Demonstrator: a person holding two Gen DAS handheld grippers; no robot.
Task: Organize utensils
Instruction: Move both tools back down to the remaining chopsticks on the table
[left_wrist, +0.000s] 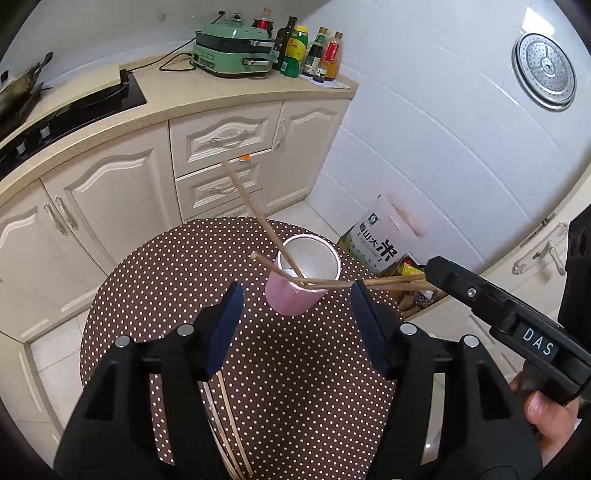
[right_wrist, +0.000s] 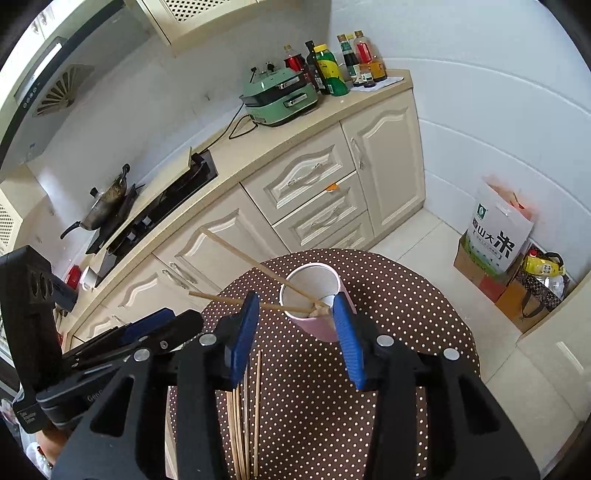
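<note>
Ahead of both claws, pink cup (left_wrist: 301, 280) upright on the dotted table (left_wrist: 184, 280). One chopstick (left_wrist: 258, 212) stands slanted inside it, its top leaning away; another (right_wrist: 255, 301) lies across the rim. Left claw (left_wrist: 295, 325) spread apart, holding nothing. Right claw (right_wrist: 295, 332) spread too, fingers either side of the cup's near rim. Loose chopsticks (right_wrist: 240, 417) lie flat beneath the claws.

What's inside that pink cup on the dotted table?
Two wooden chopsticks lean inside the pink cup, their top ends poking out past the rim. The cup's white inner wall shows; the near wall hides most of its bottom.
</note>
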